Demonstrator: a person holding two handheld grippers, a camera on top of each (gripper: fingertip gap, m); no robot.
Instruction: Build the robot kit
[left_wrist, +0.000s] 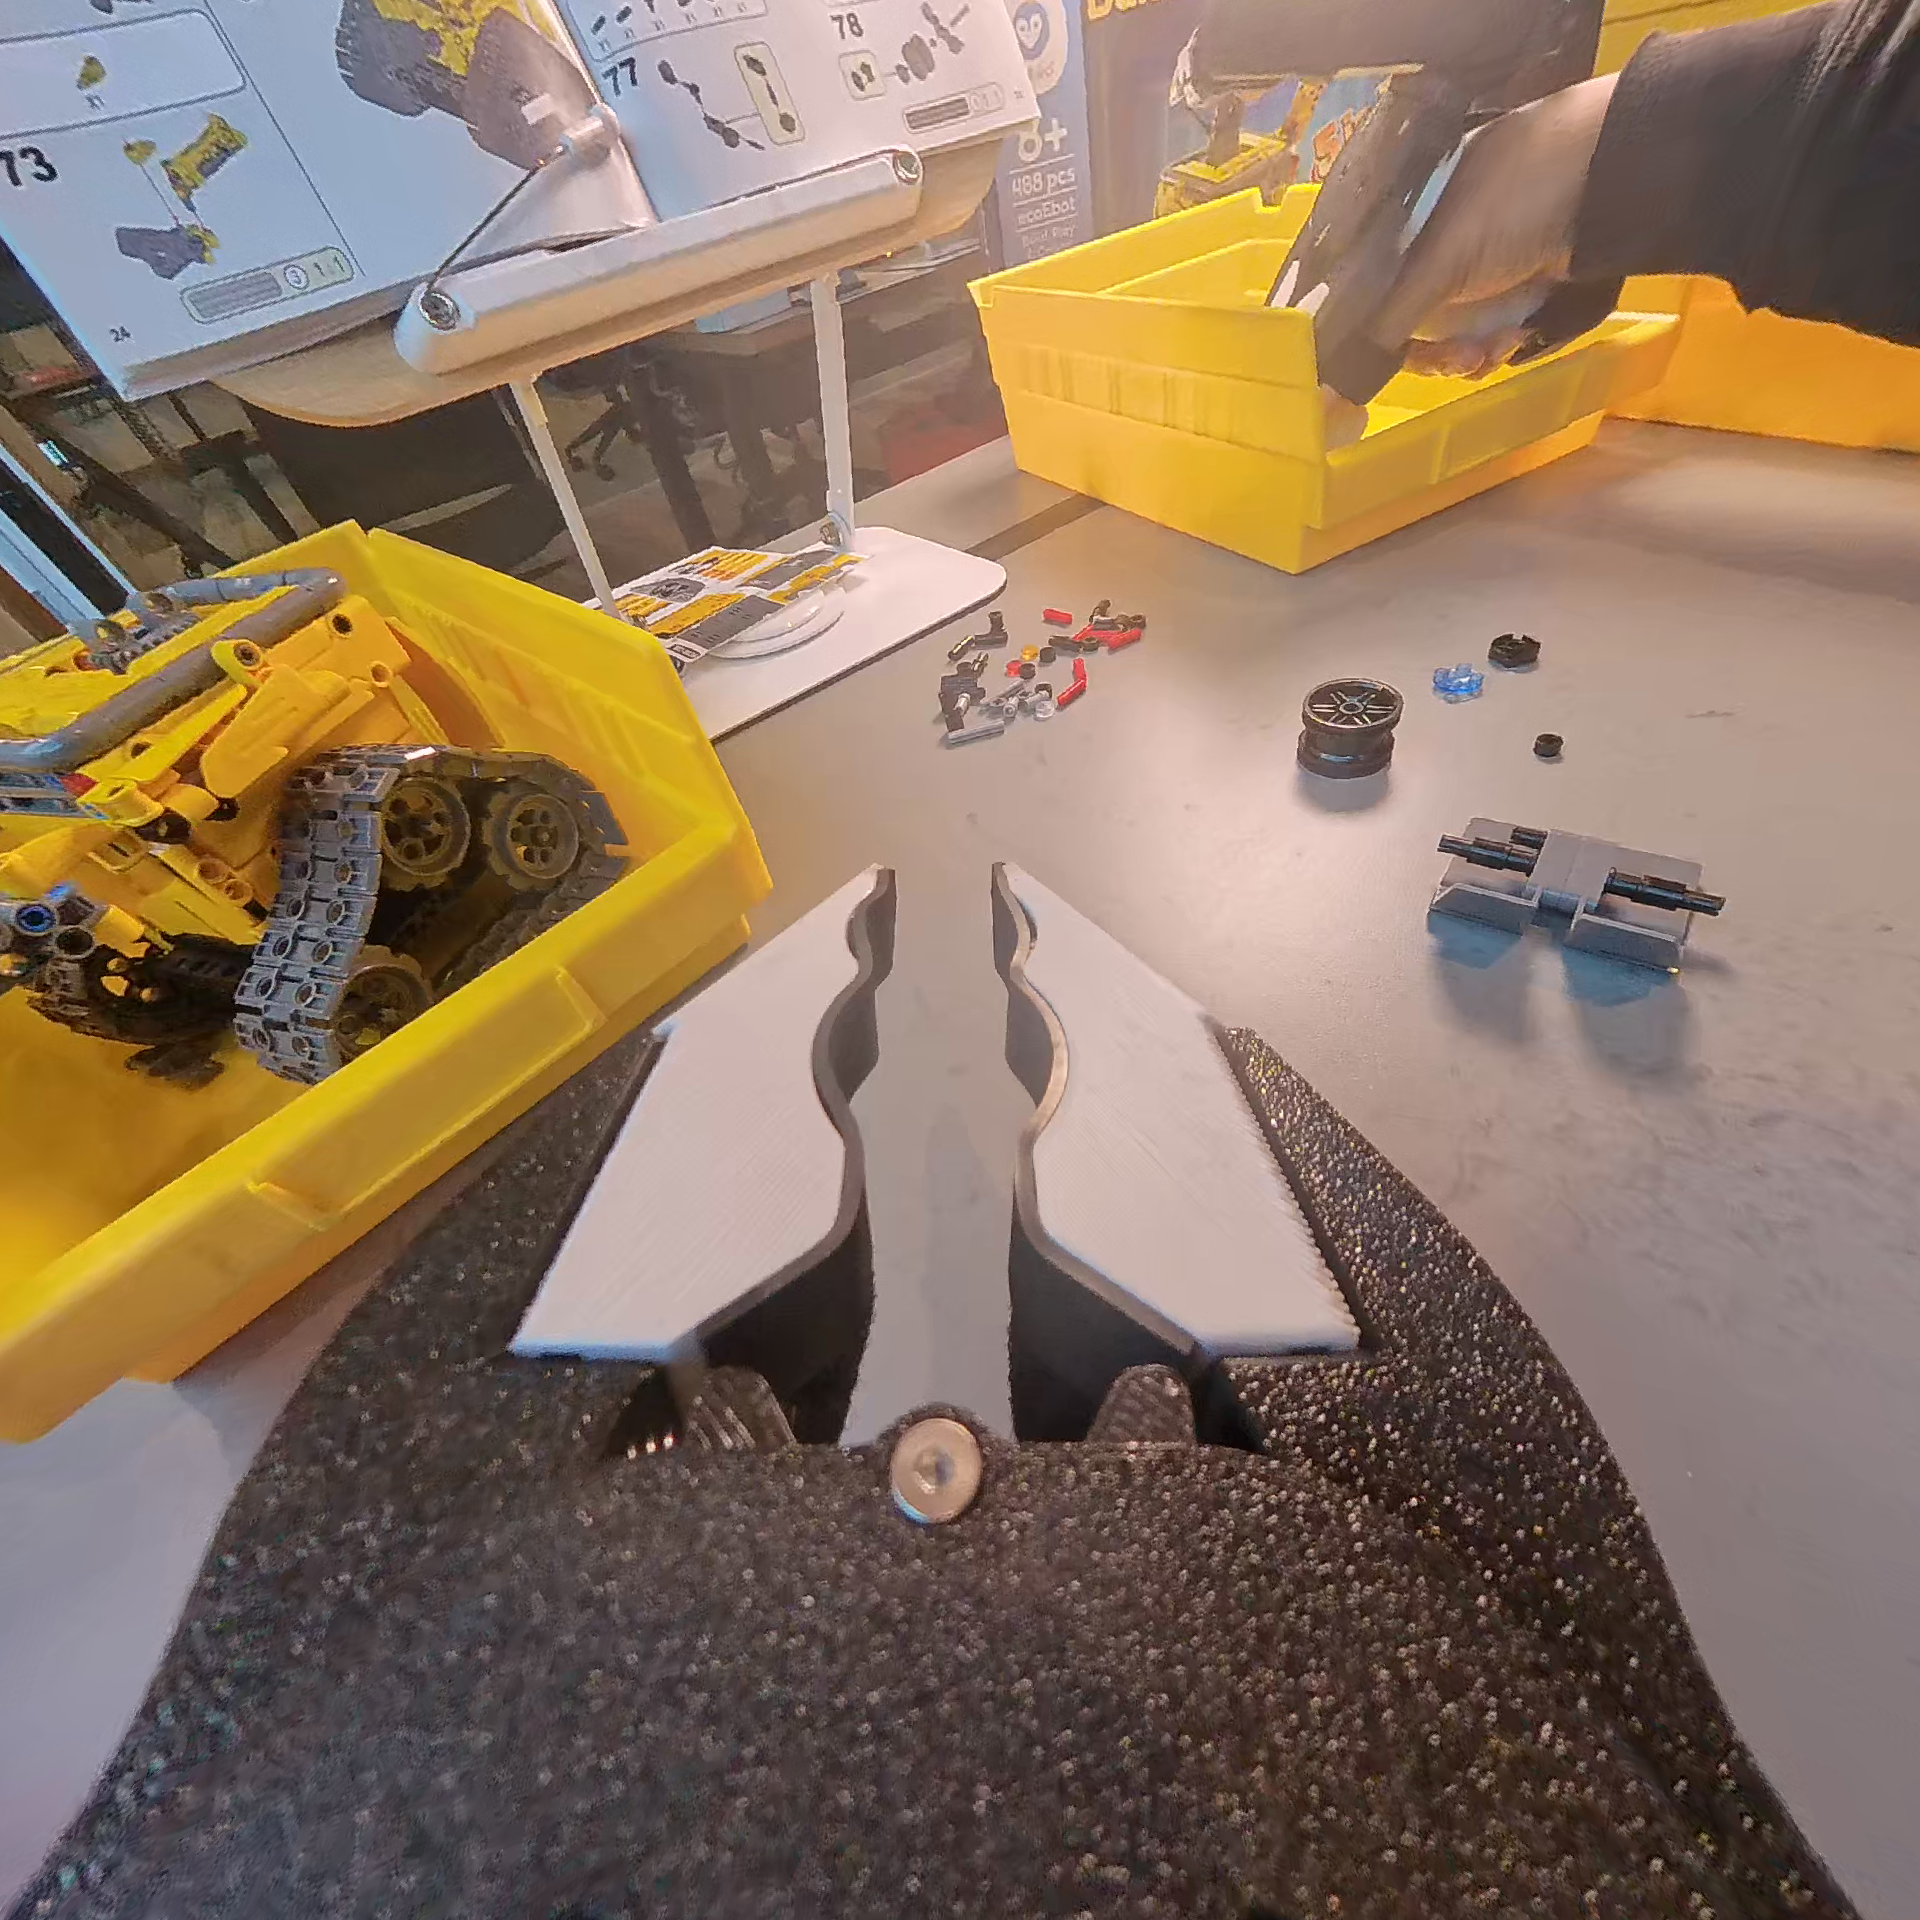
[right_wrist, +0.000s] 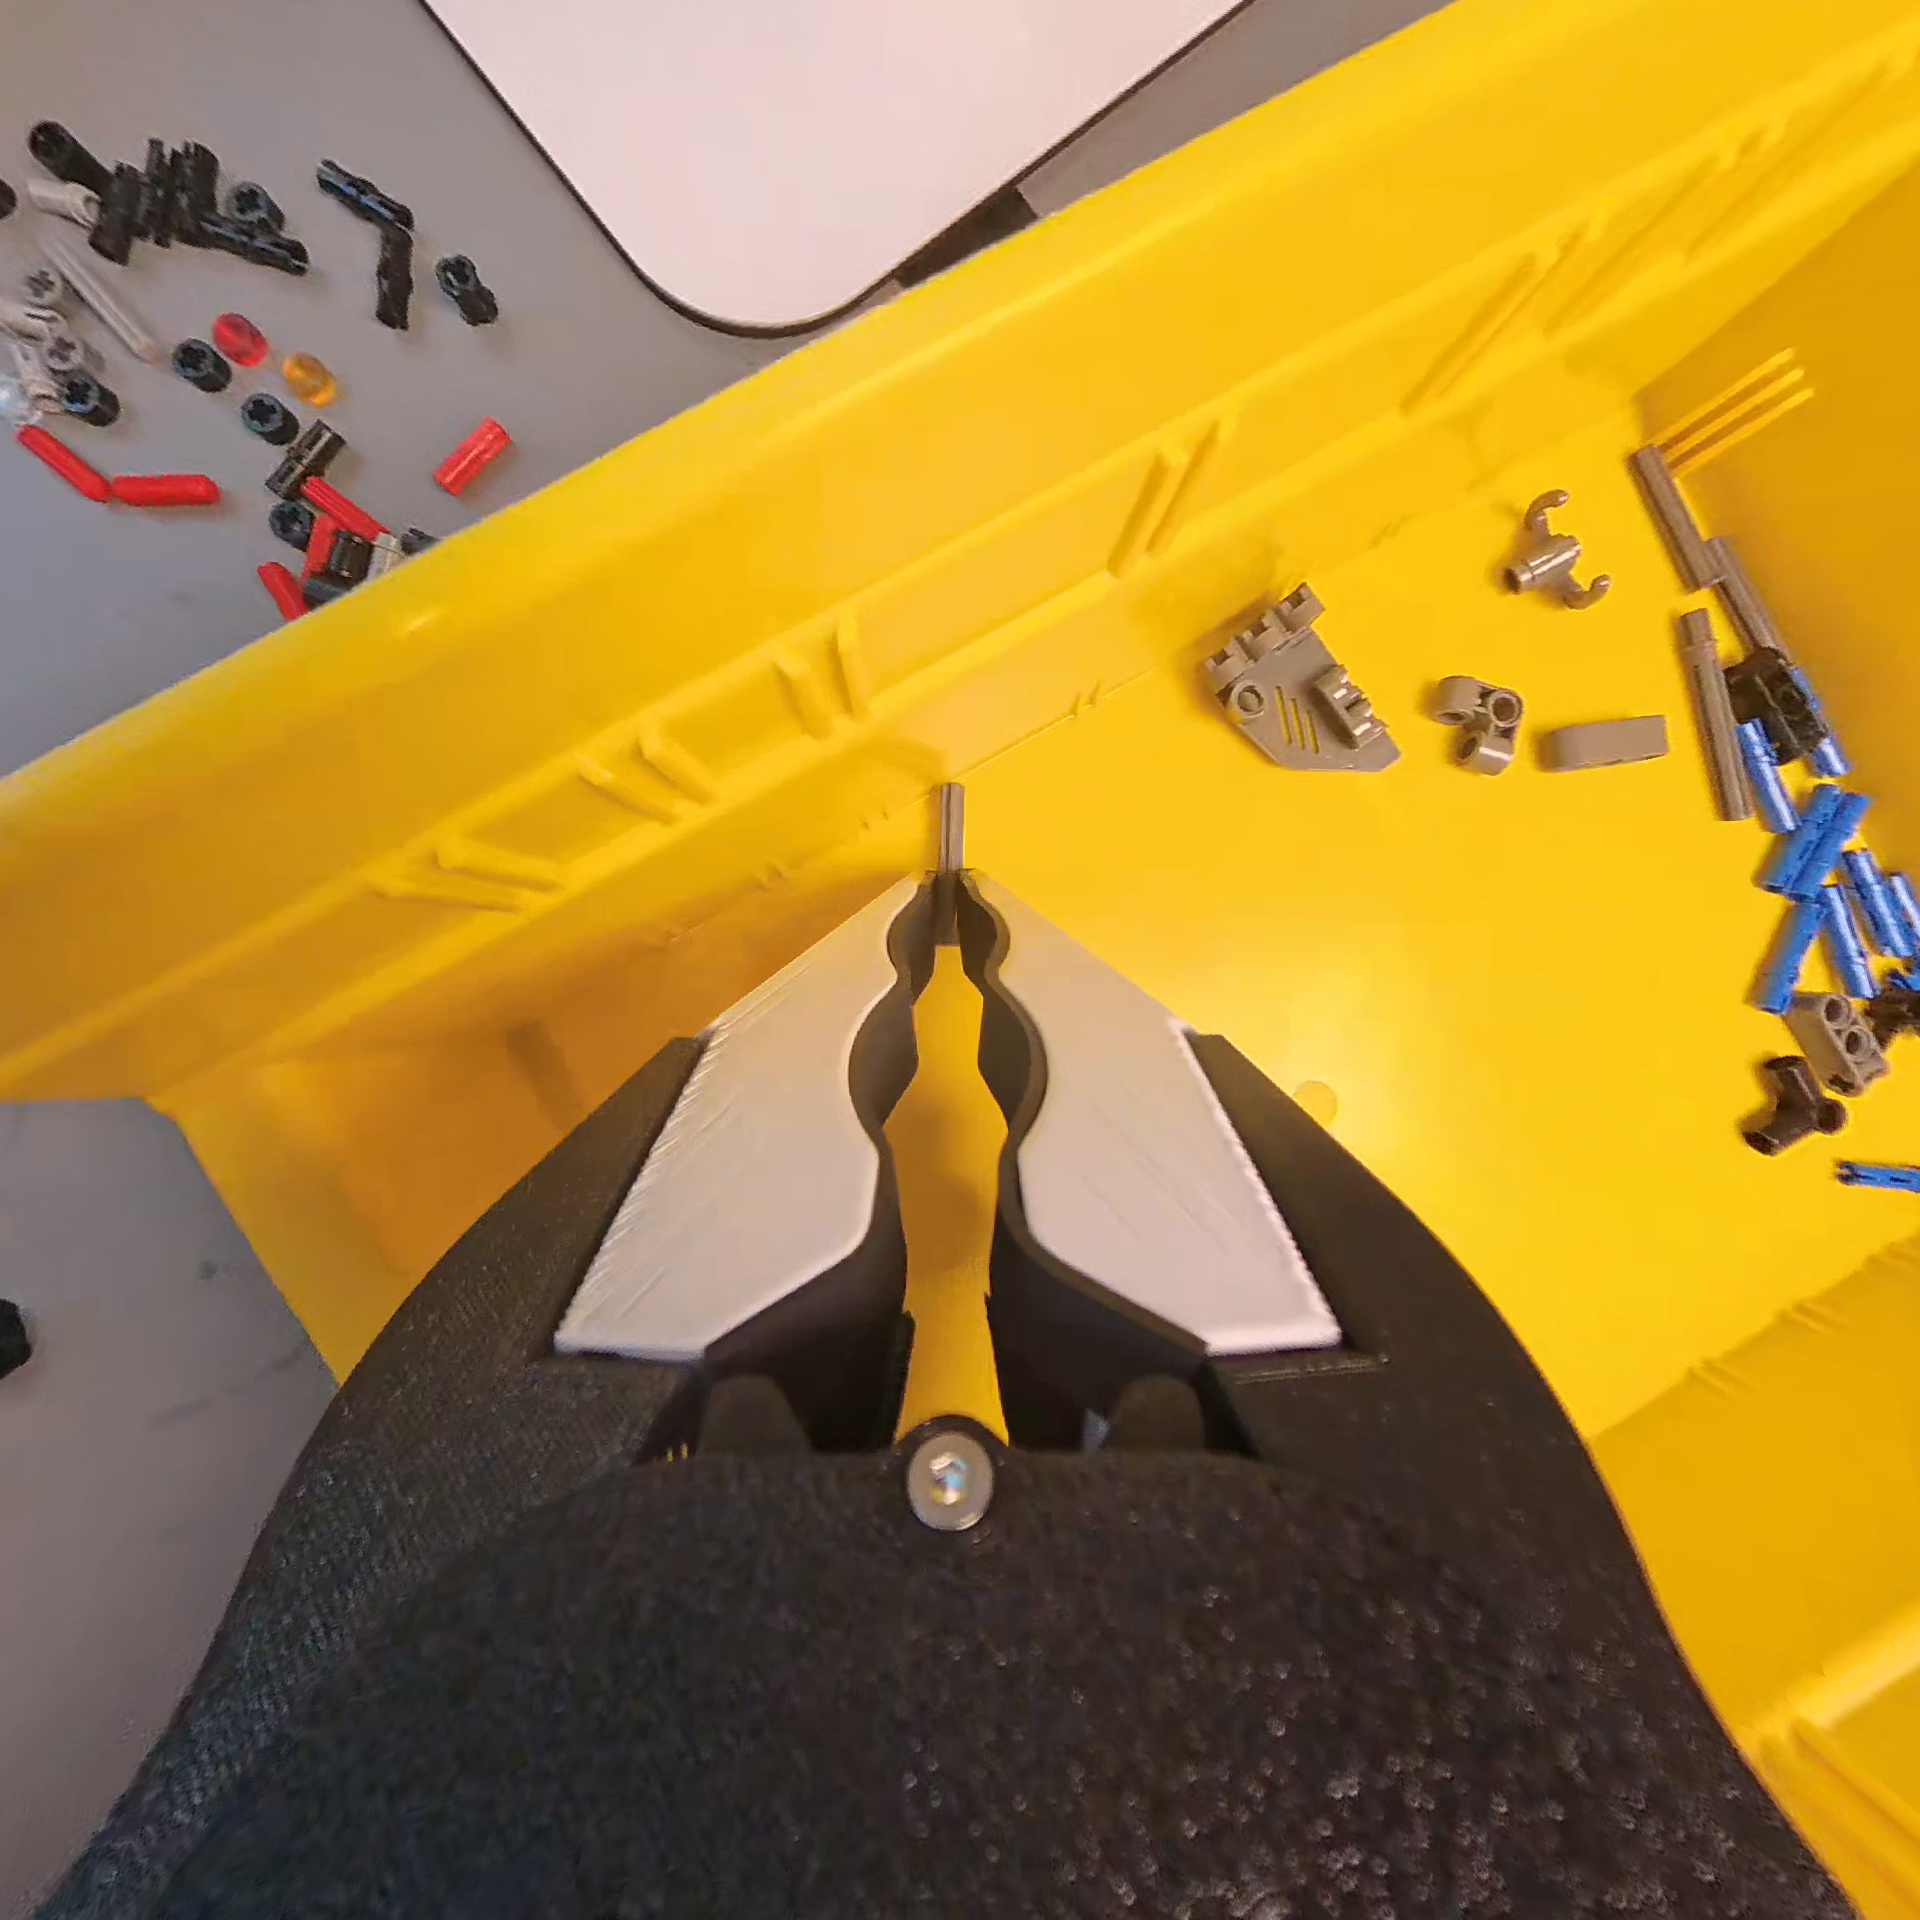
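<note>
One grey axle (right_wrist: 950, 831) between right tool (right_wrist: 943, 883) tips.

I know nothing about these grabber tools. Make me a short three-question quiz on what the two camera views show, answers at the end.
1. True or false: the left gripper is clamped on a part.
2. What is pinched at the tips of the right gripper?
A. a red pin
B. a thin grey plastic axle
C. a black wheel
3. Fill in: the yellow tracked brick-built vehicle sits inside a ____ plastic bin.

Key
1. False. Its jaws are apart above the bare grey table.
2. B. The thin grey plastic axle is held inside the far yellow parts bin, near loose blue pins.
3. Yellow.
</note>
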